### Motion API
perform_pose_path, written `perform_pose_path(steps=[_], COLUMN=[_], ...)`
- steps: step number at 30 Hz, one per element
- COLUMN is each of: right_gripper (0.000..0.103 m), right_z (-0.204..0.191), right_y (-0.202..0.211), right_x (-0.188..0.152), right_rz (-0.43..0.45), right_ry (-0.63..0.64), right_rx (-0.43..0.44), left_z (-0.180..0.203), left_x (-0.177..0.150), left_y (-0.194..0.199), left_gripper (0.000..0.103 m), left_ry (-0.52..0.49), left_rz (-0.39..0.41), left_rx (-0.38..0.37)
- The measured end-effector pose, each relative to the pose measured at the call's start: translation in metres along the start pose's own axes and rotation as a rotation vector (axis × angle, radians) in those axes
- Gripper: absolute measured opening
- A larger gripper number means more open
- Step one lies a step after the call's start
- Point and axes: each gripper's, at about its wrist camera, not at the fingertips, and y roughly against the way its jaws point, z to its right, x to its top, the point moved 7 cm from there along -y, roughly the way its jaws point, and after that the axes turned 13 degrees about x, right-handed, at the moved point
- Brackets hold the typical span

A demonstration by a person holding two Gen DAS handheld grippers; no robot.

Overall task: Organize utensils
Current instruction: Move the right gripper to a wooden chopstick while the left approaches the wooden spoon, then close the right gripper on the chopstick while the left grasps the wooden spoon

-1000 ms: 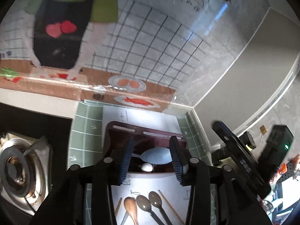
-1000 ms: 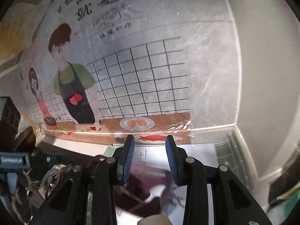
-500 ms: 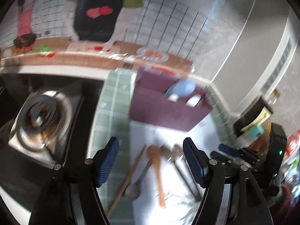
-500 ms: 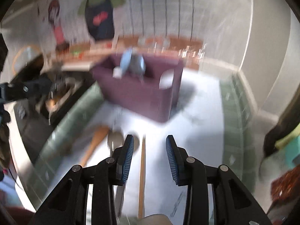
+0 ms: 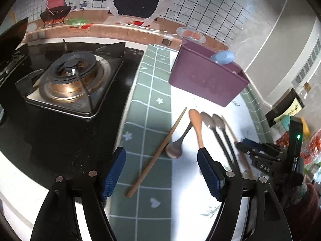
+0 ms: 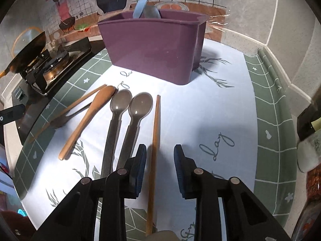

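A purple utensil holder [image 6: 152,46] stands at the back of the white mat [image 6: 210,110] with a blue spoon [image 6: 140,6] in it. In front of it lie two grey spoons [image 6: 120,100], a wooden spoon [image 6: 90,112], a dark spoon [image 5: 174,148] and two chopsticks. My right gripper [image 6: 159,160] hangs low over the right chopstick [image 6: 155,124]. Its jaws are closing with the stick between them, near the left pad and not pressed. My left gripper [image 5: 161,170] is opening wide above the left chopstick [image 5: 158,154], touching nothing.
A gas stove [image 5: 72,80] sits left of the mat's green tiled border [image 5: 148,100]. A pan with a glass lid [image 6: 28,46] stands on the far burner. Bottles and jars [image 6: 309,140] crowd the right edge. A wall corner closes in behind the holder.
Both grippers came down from the holder toward the utensils on the mat. The left jaws spread wider. The right jaws narrowed, now straddling the right chopstick.
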Motion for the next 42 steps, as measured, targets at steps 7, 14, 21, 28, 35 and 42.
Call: perform_pose_path(steps=[7,14,21,28,35,42], right_gripper=[0.007,0.005,0.005,0.005,0.005,0.005], right_z=[0.005,0.018,0.026,0.024,0.027,0.028], right_y=[-0.003,0.015,0.044,0.058,0.068,0.071], right_x=[-0.001,-0.010,-0.024,-0.033,-0.042,-0.044], right_rz=[0.008,0.036,0.089,0.110,0.123,0.128], right_ry=[-0.015,-0.099,-0.163,-0.165,-0.184,-0.189], right_rx=[-0.023,-0.024,-0.025,-0.046,-0.058,-0.059], left_z=[0.013,0.040,0.091,0.118,0.122,0.125], left_x=[-0.013,-0.011,0.023,0.041,0.047,0.052], left_y=[-0.008,-0.019,-0.040,-0.085,-0.107,-0.115], left_gripper=[0.076,0.076,0.061,0.046,0.045,0.040], left_ry=[-0.060,-0.089,-0.194,-0.230,-0.234,-0.215], left_rz=[-0.040,-0.088,-0.050,-0.125,-0.160,-0.177], left_rx=[0.010,-0.046,-0.050,-0.030,0.038,0.030])
